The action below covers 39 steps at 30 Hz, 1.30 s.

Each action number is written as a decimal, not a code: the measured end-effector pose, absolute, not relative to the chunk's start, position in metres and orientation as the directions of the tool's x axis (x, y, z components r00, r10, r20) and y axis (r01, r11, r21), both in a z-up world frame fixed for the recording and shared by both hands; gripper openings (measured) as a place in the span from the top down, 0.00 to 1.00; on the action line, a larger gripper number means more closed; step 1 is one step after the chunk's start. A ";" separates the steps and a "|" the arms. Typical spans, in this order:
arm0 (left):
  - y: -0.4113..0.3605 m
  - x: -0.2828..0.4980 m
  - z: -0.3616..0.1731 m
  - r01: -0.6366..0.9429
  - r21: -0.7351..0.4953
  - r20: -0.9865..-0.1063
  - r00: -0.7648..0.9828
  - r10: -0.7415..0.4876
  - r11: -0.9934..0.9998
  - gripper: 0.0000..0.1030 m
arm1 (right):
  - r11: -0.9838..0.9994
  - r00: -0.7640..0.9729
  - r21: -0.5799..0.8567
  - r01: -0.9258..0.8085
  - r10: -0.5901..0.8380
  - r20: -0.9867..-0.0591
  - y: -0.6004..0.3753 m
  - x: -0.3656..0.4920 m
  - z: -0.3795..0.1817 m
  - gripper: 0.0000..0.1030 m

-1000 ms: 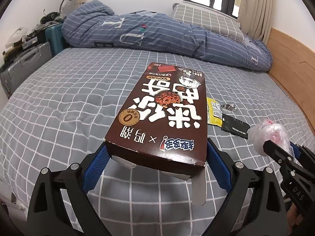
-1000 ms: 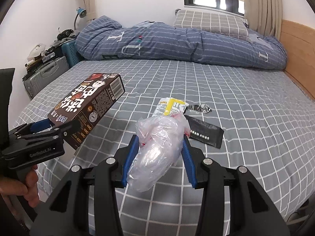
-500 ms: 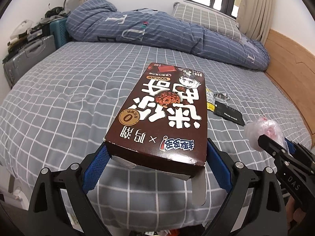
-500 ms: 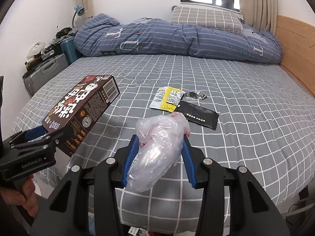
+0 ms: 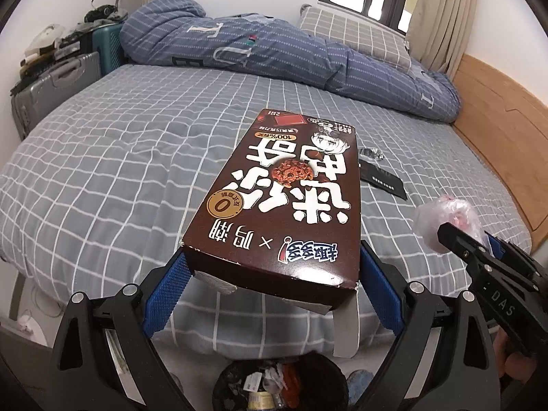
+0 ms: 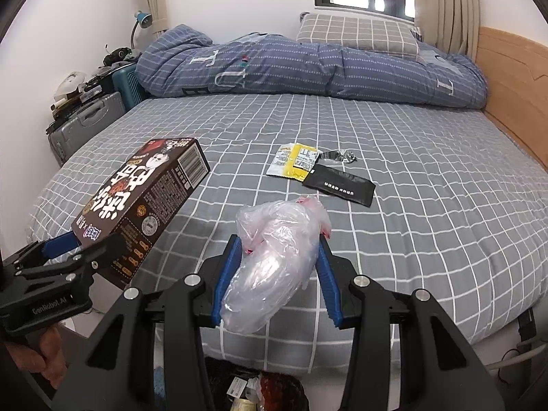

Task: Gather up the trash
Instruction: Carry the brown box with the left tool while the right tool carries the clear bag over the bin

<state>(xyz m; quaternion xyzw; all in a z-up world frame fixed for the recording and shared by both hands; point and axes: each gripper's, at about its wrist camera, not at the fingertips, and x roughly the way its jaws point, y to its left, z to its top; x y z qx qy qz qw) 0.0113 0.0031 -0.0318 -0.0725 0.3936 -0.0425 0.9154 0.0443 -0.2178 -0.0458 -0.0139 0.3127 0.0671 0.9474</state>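
Observation:
My left gripper (image 5: 270,270) is shut on a brown snack box (image 5: 287,198) and holds it off the foot of the bed; the box also shows in the right wrist view (image 6: 144,198). My right gripper (image 6: 277,257) is shut on a crumpled clear plastic bag (image 6: 274,260), also seen in the left wrist view (image 5: 445,219). A black trash bin (image 5: 277,387) with rubbish inside sits on the floor below both grippers (image 6: 260,390). On the bed lie a yellow-and-white wrapper (image 6: 294,159), a black packet (image 6: 339,186) and a crumpled foil scrap (image 6: 342,156).
The grey checked bed (image 6: 411,205) fills the view. A rolled blue duvet (image 6: 308,68) and a pillow (image 6: 356,34) lie at the far end. Suitcases (image 6: 89,123) stand on the left. A wooden side board (image 6: 513,96) runs along the right.
Both grippers have drawn back from the bed with their loads. The bed's foot edge and the trash bin have come into view below them.

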 end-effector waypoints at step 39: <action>-0.003 -0.116 -0.054 0.026 -0.167 -0.768 0.623 -0.146 0.986 0.12 | 0.988 0.759 0.012 -0.153 0.125 -0.638 -0.214 -0.075 -0.073 0.59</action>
